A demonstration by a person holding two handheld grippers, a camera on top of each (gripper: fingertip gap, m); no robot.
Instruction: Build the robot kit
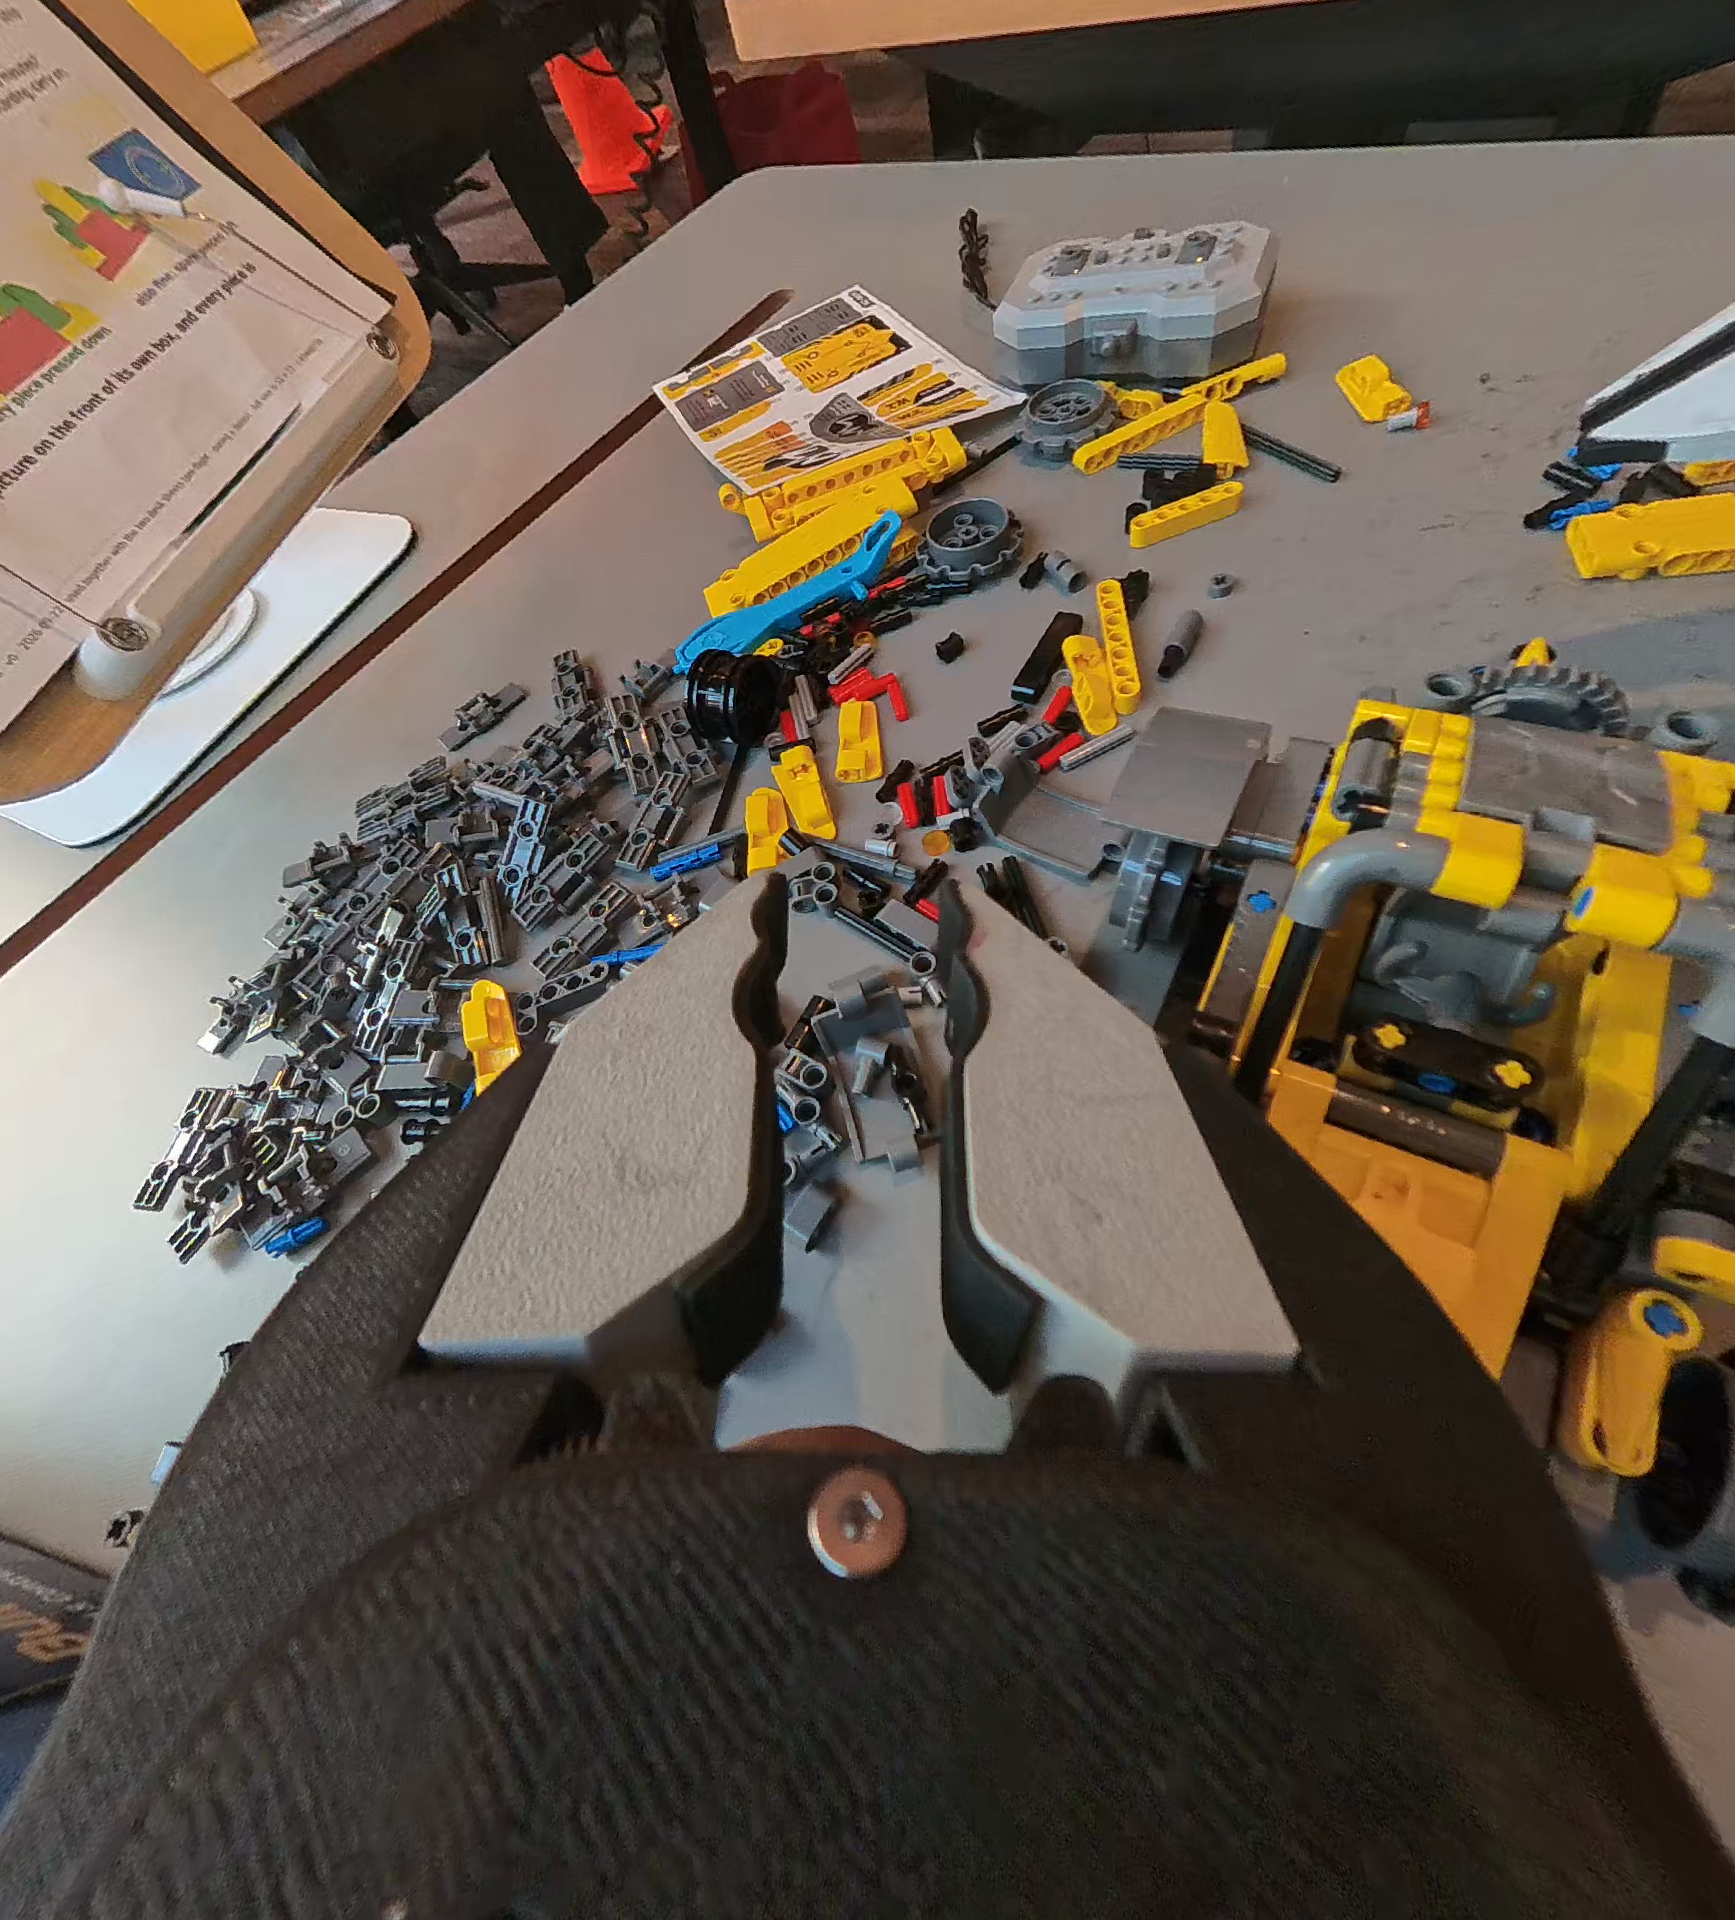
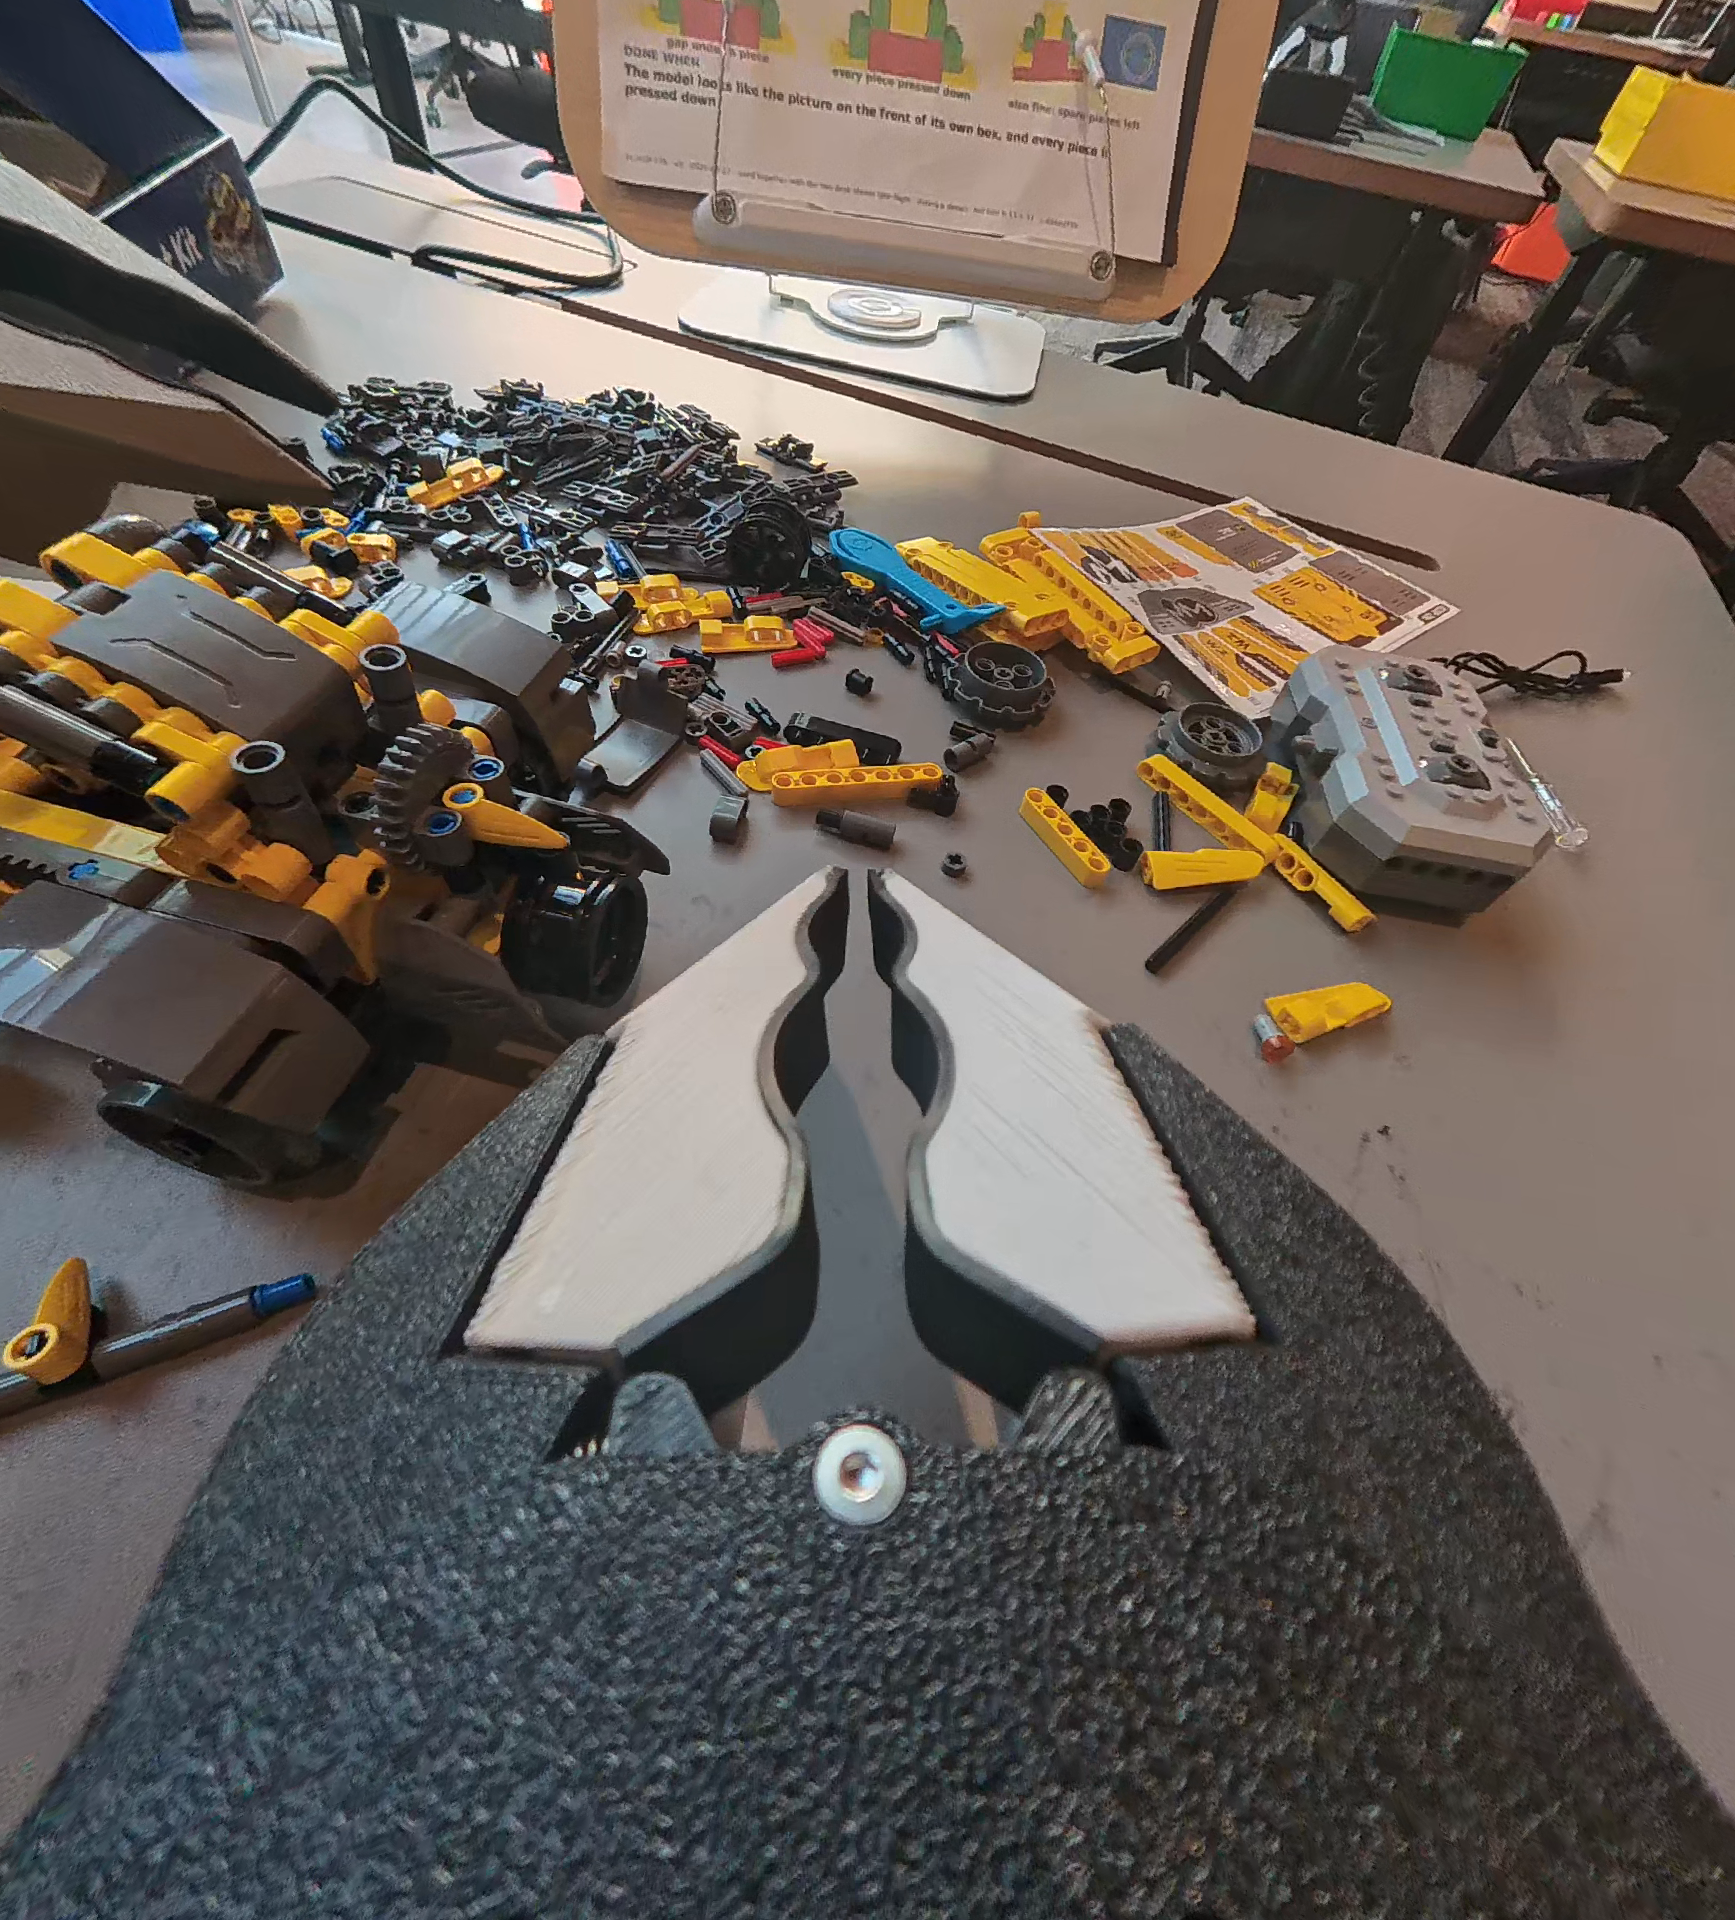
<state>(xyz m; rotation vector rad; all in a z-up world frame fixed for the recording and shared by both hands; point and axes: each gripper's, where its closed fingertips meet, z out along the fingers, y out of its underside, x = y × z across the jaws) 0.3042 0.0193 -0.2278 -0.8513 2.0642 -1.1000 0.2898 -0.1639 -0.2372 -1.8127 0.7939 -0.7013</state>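
Observation:
My left gripper (image 1: 861,899) is open and empty. It hovers over small grey and black brick pieces (image 1: 868,1060) that lie between its fingers. A half-built yellow and grey brick vehicle (image 1: 1465,935) stands just to its right; it also shows in the right wrist view (image 2: 219,810). My right gripper (image 2: 858,881) is shut with nothing in it, above bare table beside the vehicle's front wheel (image 2: 582,935). A small black ring piece (image 2: 954,864) lies just past its tips. Each gripper shows at the edge of the other's view: the right gripper (image 1: 1715,384) and the left gripper (image 2: 63,395).
On the grey table (image 1: 1465,239) lie a heap of dark grey pieces (image 1: 406,935), yellow beams (image 2: 858,784), a blue tool (image 2: 915,582), a sticker sheet (image 2: 1247,592) and a grey block with a cable (image 2: 1414,769). A paper stand (image 2: 894,135) is behind. A grey axle (image 2: 167,1340) lies near left.

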